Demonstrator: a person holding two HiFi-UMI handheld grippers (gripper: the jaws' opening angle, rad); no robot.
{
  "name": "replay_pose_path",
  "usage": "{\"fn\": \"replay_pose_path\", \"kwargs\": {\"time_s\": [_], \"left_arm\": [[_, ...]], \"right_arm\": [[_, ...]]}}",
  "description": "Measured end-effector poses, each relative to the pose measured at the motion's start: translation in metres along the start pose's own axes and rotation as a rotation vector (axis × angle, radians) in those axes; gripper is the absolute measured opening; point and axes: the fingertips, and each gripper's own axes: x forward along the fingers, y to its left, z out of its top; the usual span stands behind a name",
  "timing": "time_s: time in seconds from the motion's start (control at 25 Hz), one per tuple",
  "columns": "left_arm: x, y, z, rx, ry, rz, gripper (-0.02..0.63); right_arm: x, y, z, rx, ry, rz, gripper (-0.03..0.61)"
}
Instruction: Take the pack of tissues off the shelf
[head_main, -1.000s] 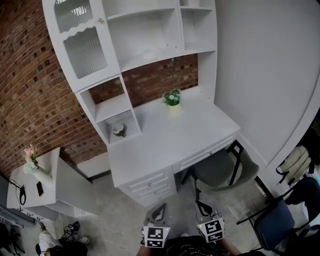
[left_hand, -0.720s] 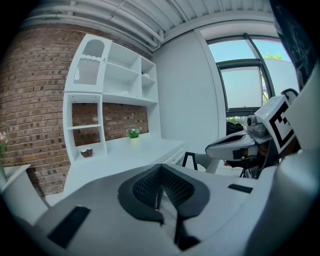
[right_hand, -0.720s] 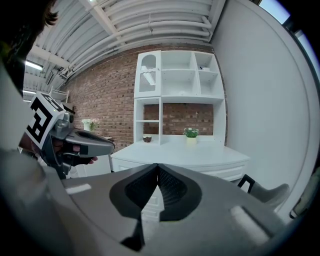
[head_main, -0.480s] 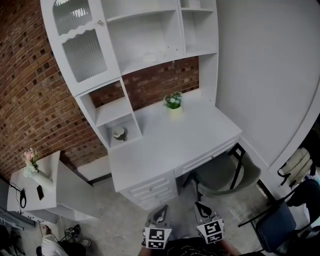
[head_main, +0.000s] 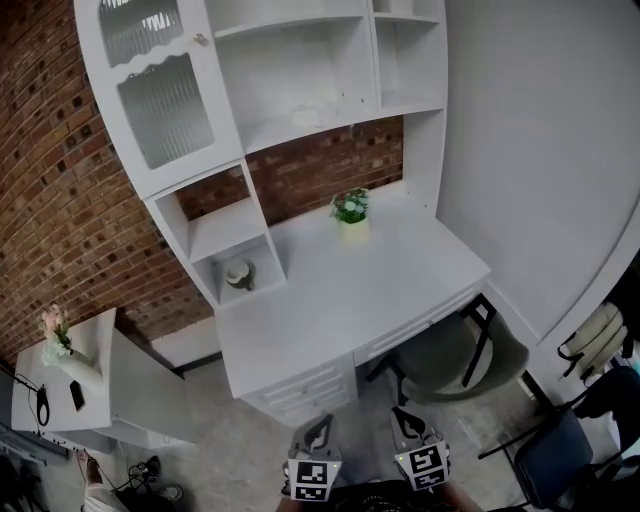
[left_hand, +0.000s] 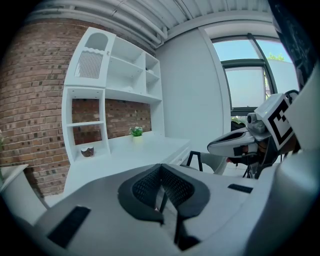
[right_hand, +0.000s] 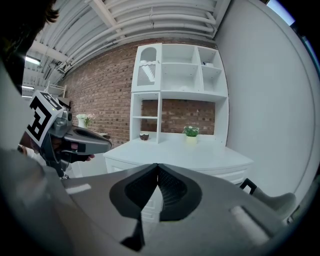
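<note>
A red brick wall (head_main: 60, 200) meets a plain white wall (head_main: 540, 130) at the corner, where a white worktop (head_main: 340, 300) with drawers (head_main: 300, 385) carries a tall white shelf unit (head_main: 290, 60). A grey chair (head_main: 450, 360) stands at its front on the grey floor (head_main: 240, 450). A low white side table (head_main: 110, 380) stands to the left, against the brick. Daylight comes through a window (left_hand: 250, 85)

Pale pack of tissues (head_main: 308, 116) lies on the shelf (head_main: 385, 107).

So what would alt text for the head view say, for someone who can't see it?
From above, the left gripper and right gripper point at a white desk with a shelf unit against a brick wall. A small potted plant stands on the desk, and a grey chair sits at its right side.
</note>
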Motion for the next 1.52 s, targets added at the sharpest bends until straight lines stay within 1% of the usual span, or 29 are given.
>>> {"fn": "replay_pose_path", "kwargs": {"time_s": [0.4,0.6,0.8,0.96,1.28,1.52], "left_arm": [[0.043,0.053,0.015,-0.003,-0.009,-0.017,0.009],[0.065,0.08,0.022,0.006,-0.008,-0.034,0.009],[0.087,0.109,0.03,0.027,-0.028,-0.047,0.009],[0.102,0.126,0.032,0.027,-0.021,-0.065,0.009],[0.123,0.152,0.038,0.033,-0.025,-0.114,0.009],[0.132,0.171,0.037,0.045,-0.038,-0.138,0.009]], "right_arm": [[0.052,-0.019,0.016,0.005,0.023,-0.042,0.005],[0.085,-0.021,0.031,0.004,0.023,-0.049,0.005],[0.114,-0.019,0.041,0.007,0.03,-0.062,0.005],[0.133,-0.02,0.046,0.015,0.04,-0.081,0.005],[0.163,-0.021,0.052,0.0,0.023,-0.133,0.005],[0.181,-0.013,0.055,0.026,0.019,-0.157,0.005]]}}
